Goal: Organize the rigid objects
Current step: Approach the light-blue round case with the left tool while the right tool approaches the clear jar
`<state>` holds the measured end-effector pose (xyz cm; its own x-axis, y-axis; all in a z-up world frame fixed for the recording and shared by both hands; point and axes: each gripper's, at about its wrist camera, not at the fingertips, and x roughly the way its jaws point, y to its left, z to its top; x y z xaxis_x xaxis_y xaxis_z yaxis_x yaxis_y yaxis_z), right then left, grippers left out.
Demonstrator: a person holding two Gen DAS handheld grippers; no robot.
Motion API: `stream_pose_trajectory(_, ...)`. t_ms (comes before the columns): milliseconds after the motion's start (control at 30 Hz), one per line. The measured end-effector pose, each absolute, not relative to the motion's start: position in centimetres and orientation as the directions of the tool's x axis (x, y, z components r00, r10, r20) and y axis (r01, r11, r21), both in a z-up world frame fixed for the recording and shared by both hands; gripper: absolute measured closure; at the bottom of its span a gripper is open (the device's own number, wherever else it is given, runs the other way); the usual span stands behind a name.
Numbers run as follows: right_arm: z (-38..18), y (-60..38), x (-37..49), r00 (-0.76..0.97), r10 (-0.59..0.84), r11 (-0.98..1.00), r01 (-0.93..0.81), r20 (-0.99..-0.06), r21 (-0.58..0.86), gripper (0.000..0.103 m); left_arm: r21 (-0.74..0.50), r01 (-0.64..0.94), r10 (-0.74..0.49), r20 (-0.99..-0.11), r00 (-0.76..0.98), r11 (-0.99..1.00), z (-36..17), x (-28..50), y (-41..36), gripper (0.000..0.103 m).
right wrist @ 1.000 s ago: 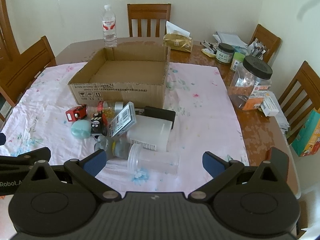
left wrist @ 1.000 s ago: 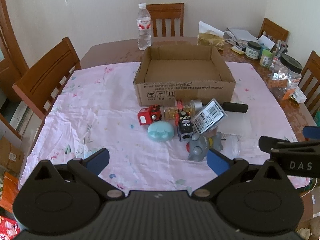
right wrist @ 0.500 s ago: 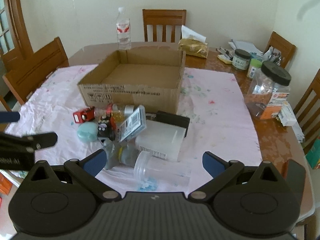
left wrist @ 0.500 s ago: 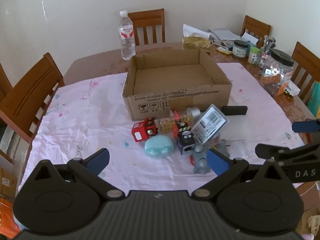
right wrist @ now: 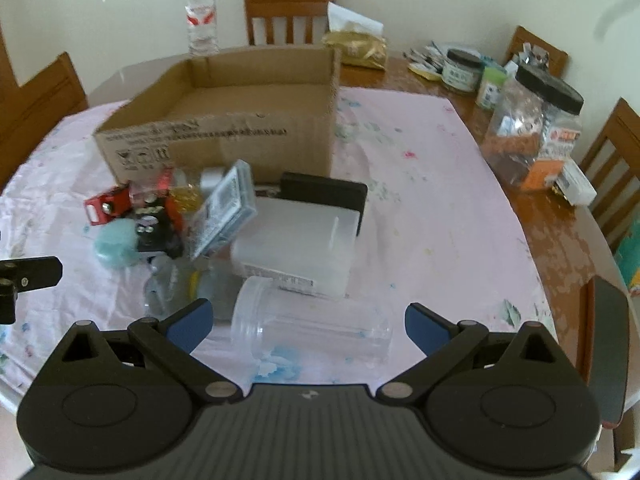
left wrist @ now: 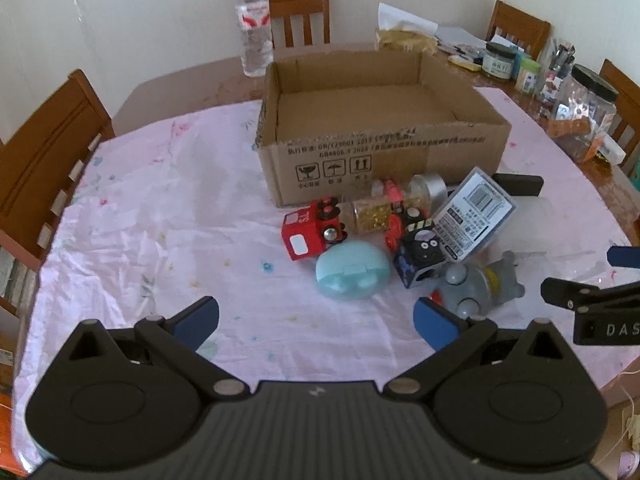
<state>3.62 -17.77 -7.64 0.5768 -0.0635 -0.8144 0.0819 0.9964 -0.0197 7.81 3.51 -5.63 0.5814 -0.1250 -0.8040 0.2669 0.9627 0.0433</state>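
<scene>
A: What are the two grippers doing?

B: The left gripper [left wrist: 316, 316] is hovering with its fingers spread wide and nothing between them, on the near side of the cardboard box [left wrist: 380, 120]. The right gripper [right wrist: 306, 326] is also standing spread apart, gripping nothing, with a clear plastic jar [right wrist: 312, 330] lying on its side between its blue tips; whether the tips are touching it I cannot tell.

A: Where are the things to be sorted sitting?

B: All are lying in a heap on the pink cloth [left wrist: 160, 208] that is covering the counter [left wrist: 180, 84], just in front of the box's printed front wall. A red toy truck [left wrist: 310, 230] is sitting nearest that wall, a pale blue oval case [left wrist: 352, 274] is lying just in front of it, and a black cube toy [left wrist: 420, 256] is touching the case's side. A grey figure [left wrist: 476, 284] is lying nearer to us than the cube. A labelled flat pack [left wrist: 474, 214] is leaning tilted against the pile.

A: And inside the box?

B: It is standing open. A frosted plastic container [right wrist: 296, 248] is lying in front of its right corner, with the jar in front of that.
</scene>
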Motion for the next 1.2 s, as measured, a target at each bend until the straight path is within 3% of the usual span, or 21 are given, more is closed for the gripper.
stream_pose_trajectory(667,-10.5,-18.1,4.5,0.482,-0.103,0.990,0.133,-0.870,-0.044,0.000,-0.016,0.165,-0.104,-0.835,0.540,0.986,-10.6,16.7,2.4,0.000)
stream_pose_trajectory(1200,-11.1,-18.4,4.9,0.470,-0.087,0.996,0.072,-0.878,-0.060,0.000,-0.025,0.105,-0.075,-0.863,0.500,0.994,-11.3,13.3,5.9,0.001)
